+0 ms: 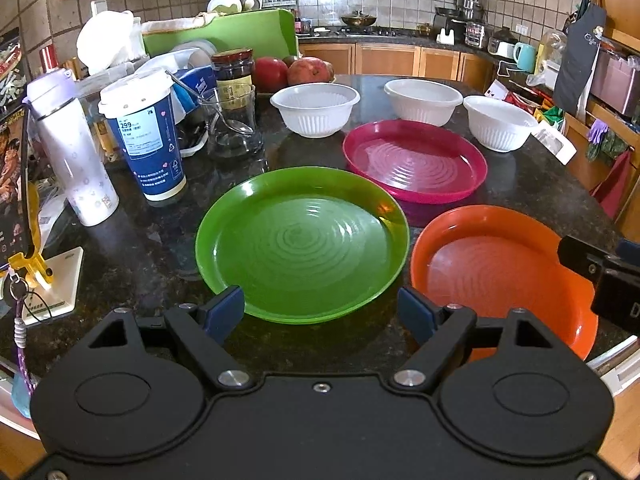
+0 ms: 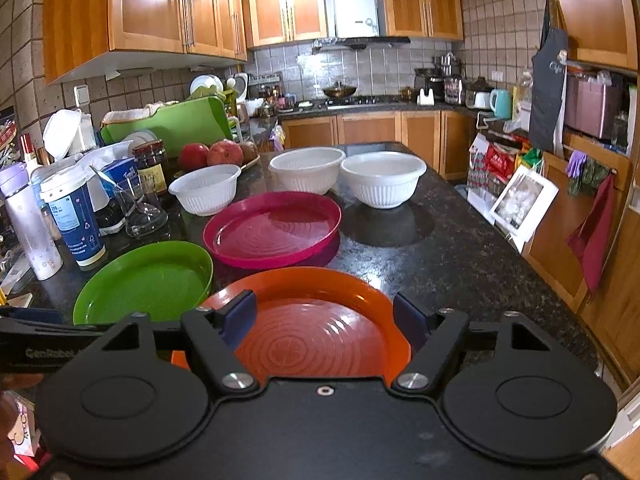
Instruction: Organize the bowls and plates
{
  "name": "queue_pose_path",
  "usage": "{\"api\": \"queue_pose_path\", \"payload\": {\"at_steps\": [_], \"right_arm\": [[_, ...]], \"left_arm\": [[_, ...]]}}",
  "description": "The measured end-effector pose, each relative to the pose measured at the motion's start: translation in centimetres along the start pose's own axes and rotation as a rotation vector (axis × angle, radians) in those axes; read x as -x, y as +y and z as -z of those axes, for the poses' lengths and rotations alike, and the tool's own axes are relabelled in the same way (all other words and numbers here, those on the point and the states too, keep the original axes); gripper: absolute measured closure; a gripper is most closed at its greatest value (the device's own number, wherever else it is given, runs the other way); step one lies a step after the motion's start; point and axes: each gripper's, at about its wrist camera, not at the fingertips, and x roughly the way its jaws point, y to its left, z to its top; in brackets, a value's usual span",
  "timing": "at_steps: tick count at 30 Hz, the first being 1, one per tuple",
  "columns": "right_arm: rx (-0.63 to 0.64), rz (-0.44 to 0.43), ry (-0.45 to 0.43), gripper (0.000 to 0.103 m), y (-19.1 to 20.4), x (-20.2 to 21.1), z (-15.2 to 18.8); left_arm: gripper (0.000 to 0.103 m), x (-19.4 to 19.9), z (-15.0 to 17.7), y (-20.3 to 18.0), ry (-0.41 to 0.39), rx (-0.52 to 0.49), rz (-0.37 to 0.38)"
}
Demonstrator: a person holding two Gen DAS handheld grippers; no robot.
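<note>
On the dark stone counter lie a green plate (image 1: 302, 242) (image 2: 146, 282), a pink plate (image 1: 415, 160) (image 2: 274, 232) and an orange plate (image 1: 496, 268) (image 2: 320, 332). Behind them stand three white ribbed bowls (image 1: 315, 108) (image 1: 423, 100) (image 1: 500, 122) (image 2: 205, 188) (image 2: 306, 168) (image 2: 383, 178). My left gripper (image 1: 321, 316) is open over the green plate's near rim, with nothing between its fingers. My right gripper (image 2: 325, 318) is open above the orange plate, its blue-padded fingers apart over the plate's near half. The right gripper's body shows at the right edge of the left wrist view.
Clutter crowds the counter's left side: a white bottle (image 1: 70, 148), a blue paper cup (image 1: 146, 136), a glass with a spoon (image 1: 232, 124), a dark jar (image 1: 233, 66) and red fruit (image 1: 308, 70). A white box (image 2: 522, 200) leans at the counter's right edge.
</note>
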Motion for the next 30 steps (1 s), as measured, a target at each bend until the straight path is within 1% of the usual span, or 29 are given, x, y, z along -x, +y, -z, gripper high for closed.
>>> {"api": "queue_pose_path", "payload": {"at_steps": [3,7,13,17,20,23,25,28,30], "right_arm": [[-0.001,-0.009,0.016,0.026,0.0,-0.5,-0.1],[0.005,-0.031,0.031,0.033,0.1,-1.0,-0.3],[0.028,-0.083,0.047,0.038,1.3,-1.8,-1.0],[0.044,-0.133,0.055,0.039,2.7,-2.8,-1.5],[0.057,-0.164,0.059,0.039,3.7,-3.5,-2.1],[0.077,-0.177,0.059,0.039,4.9,-4.5,-2.6],[0.08,-0.19,0.076,0.039,5.6,-5.3,-3.0],[0.06,-0.212,0.124,0.042,6.3,-6.6,-3.4],[0.058,-0.212,0.119,0.042,6.9,-7.2,-3.5]], "left_arm": [[0.019,-0.1,-0.2,0.7,0.009,-0.003,0.006],[0.019,-0.3,-0.6,1.7,0.014,-0.008,0.013],[0.02,-1.0,-1.2,3.7,0.025,-0.006,0.002],[0.02,-1.8,-1.7,5.2,0.048,0.013,0.008],[0.022,-2.6,-1.9,6.2,0.06,0.012,-0.003],[0.022,-3.5,-2.3,7.0,0.066,0.004,-0.012],[0.022,-4.0,-2.6,7.5,0.069,0.001,-0.013],[0.022,-4.8,-3.2,8.3,0.073,0.001,0.009],[0.022,-5.4,-3.5,8.7,0.077,-0.002,0.024]]}}
